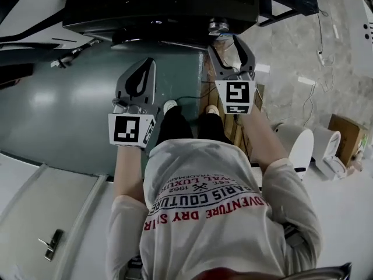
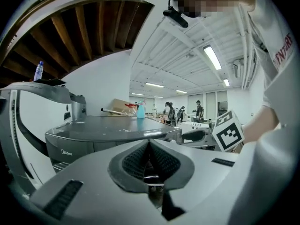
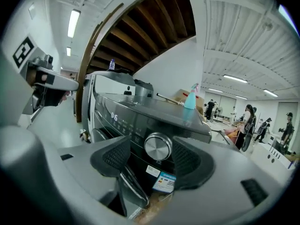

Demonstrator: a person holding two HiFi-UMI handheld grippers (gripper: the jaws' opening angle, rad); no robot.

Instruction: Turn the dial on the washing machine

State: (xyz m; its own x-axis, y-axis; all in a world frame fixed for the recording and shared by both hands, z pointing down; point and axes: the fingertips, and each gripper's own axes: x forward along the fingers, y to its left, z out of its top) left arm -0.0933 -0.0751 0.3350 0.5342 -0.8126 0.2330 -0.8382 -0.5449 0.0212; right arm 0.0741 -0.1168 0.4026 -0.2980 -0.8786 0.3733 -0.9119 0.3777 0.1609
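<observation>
The dark grey washing machine [image 1: 157, 7] stands in front of me, and its round silver dial [image 3: 158, 146] sits on the control panel. My right gripper [image 3: 151, 145] is open, one jaw on each side of the dial; the black pads [image 3: 115, 156] are not touching it. From the head view the right gripper [image 1: 226, 44] points at the dial [image 1: 219, 25] from just below. My left gripper [image 1: 148, 63] hangs shut and empty, left of the dial, in front of the machine. In the left gripper view its jaws [image 2: 149, 146] meet with nothing between them.
A blue spray bottle [image 3: 190, 99] stands on the machine's top. Stickers [image 3: 165, 182] and the round door [image 3: 129, 186] lie below the dial. A wooden pallet [image 1: 233, 127] is under my feet. White appliances [image 1: 303, 144] and a cardboard box [image 1: 347, 136] stand to the right, with people [image 3: 248, 118] far behind.
</observation>
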